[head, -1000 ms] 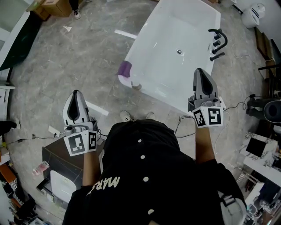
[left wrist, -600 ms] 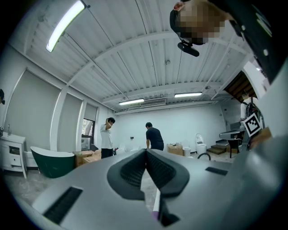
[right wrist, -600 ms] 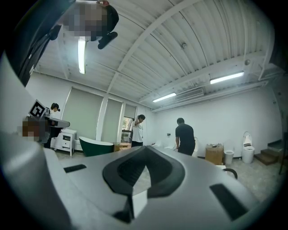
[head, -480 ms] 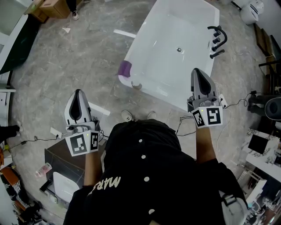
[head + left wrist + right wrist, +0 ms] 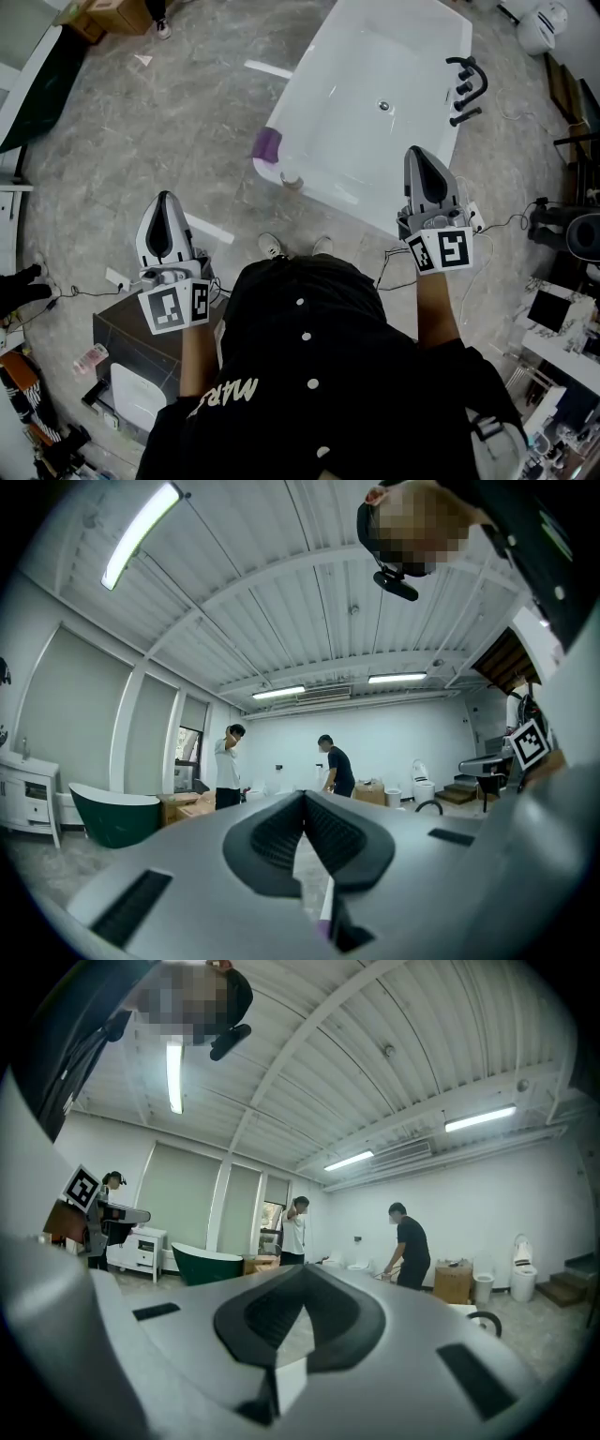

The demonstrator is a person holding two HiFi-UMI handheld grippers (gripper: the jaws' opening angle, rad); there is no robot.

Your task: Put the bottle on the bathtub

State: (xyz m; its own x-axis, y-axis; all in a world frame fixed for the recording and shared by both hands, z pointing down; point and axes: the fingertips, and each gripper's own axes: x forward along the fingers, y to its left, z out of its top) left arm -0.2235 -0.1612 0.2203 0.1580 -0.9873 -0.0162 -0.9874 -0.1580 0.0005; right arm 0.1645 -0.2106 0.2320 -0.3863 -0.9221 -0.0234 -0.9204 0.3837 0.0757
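The white bathtub (image 5: 309,89) stands on the grey floor ahead of me. On its near left rim a small pale bottle (image 5: 292,178) stands upright beside a purple object (image 5: 267,145). My left gripper (image 5: 166,200) hovers over the floor, left of the tub and apart from the bottle, its jaws shut with nothing between them (image 5: 305,799). Over the tub's near right corner my right gripper (image 5: 419,155) is held level, also shut and empty (image 5: 302,1299). A sliver of the purple object (image 5: 323,928) shows below the left jaws.
A black faucet (image 5: 464,89) sits on the tub's right rim. A dark box (image 5: 141,333) lies under my left arm, and cables (image 5: 506,225) trail on the floor at the right. Two people (image 5: 333,769) and a green tub (image 5: 112,813) are far off.
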